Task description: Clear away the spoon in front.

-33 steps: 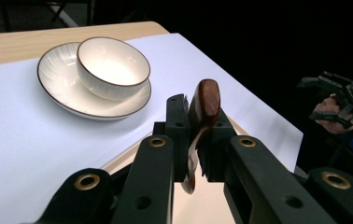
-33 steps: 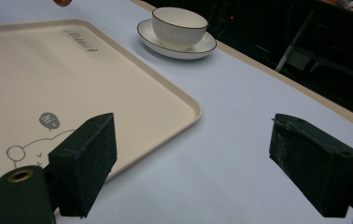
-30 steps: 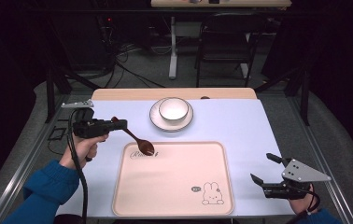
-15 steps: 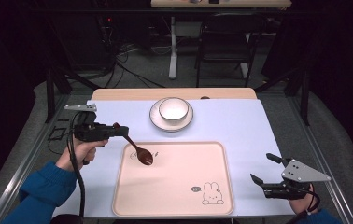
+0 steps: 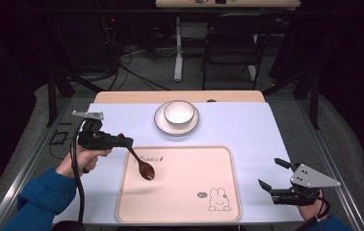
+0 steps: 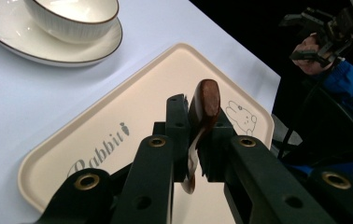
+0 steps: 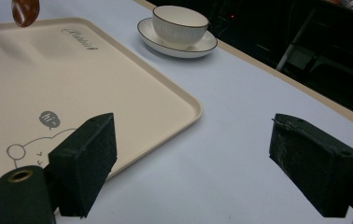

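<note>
Spoon up: from the high view, my left hand-held gripper (image 5: 122, 143) carries the dark brown wooden spoon (image 5: 140, 162) by its handle, bowl hanging over the cream rabbit-print tray (image 5: 180, 211). Left gripper view: jaws clamped on the stiff, light, probably slick handle. Right gripper view: my right hand-held gripper (image 7: 207, 161) gapes wide, empty, over the desk (image 7: 240, 116).

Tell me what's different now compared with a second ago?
The left gripper, shut on the brown spoon, has carried it forward and rightward, so the spoon's bowl now hangs farther in over the cream tray. The right gripper stayed open at the table's right edge; the bowl on its saucer hasn't moved.
</note>
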The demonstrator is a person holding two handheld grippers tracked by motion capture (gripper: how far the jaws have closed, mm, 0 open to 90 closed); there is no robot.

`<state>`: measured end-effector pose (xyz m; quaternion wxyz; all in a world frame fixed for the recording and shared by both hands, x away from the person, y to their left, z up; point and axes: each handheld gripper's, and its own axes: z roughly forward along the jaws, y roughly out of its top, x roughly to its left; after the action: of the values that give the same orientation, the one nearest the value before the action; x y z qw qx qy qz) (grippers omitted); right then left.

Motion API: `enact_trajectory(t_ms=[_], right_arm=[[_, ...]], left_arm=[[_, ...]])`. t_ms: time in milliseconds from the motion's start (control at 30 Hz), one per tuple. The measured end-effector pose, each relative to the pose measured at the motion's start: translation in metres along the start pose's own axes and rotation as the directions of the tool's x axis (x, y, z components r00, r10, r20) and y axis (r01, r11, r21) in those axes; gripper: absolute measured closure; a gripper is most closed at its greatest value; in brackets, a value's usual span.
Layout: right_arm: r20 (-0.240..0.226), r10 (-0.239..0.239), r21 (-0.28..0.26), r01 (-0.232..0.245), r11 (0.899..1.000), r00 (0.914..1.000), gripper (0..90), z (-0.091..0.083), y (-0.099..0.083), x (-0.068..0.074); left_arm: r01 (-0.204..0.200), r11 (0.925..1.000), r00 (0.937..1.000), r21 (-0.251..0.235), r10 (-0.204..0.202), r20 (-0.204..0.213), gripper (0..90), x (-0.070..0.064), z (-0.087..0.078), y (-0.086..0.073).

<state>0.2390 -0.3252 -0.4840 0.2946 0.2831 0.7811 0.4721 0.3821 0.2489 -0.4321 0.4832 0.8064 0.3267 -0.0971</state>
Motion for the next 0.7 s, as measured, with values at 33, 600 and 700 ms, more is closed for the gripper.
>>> enact_trajectory(t_ms=[33, 600, 700], right_arm=[[0.0, 0.0, 0.0, 0.0, 1.0, 1.0, 14.1, 0.0, 0.0, 0.0], [0.001, 0.001, 0.003, -0.001, 1.0, 1.0, 14.1, 0.0, 0.0, 0.0], [0.001, 0.001, 0.003, -0.001, 1.0, 1.0, 14.1, 0.0, 0.0, 0.0]], left_arm=[[0.008, 0.9999, 1.0, 0.013, -0.008, -0.003, 83.8, 0.002, 0.002, -0.002], [0.067, 0.9937, 0.9978, 0.09, -0.066, -0.007, 83.8, 0.016, 0.009, -0.018], [0.074, 0.9922, 0.9972, 0.1, -0.074, -0.009, 83.8, 0.018, 0.01, -0.019]])
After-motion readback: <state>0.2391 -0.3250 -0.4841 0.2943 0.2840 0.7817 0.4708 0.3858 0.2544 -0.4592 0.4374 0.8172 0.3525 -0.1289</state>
